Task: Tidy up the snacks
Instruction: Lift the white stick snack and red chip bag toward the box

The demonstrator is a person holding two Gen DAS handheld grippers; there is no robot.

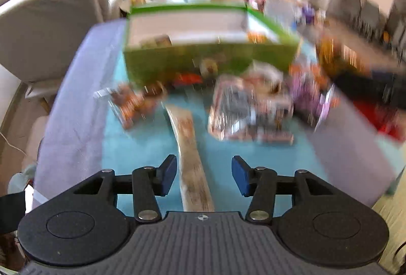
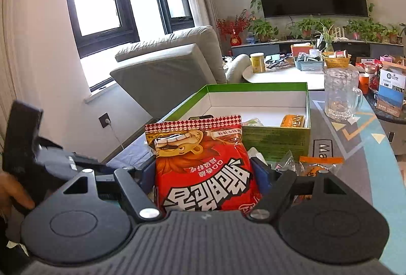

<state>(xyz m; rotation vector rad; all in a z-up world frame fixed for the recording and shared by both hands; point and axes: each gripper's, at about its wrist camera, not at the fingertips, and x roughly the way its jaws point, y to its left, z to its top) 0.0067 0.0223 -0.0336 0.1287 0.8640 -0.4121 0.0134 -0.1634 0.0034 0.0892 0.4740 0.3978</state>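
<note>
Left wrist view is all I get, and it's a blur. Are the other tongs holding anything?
Observer: Yes, the right tongs are shut on a red snack bag with a cartoon lion face.
Visitor: Is it over the green box yet?
Observer: No, the bag is in front of the green box, near its front wall.
Visitor: Anything in the box already?
Observer: An orange packet lies in its right front corner.
Visitor: What's beside the box?
Observer: A clear glass mug stands to its right.
</note>
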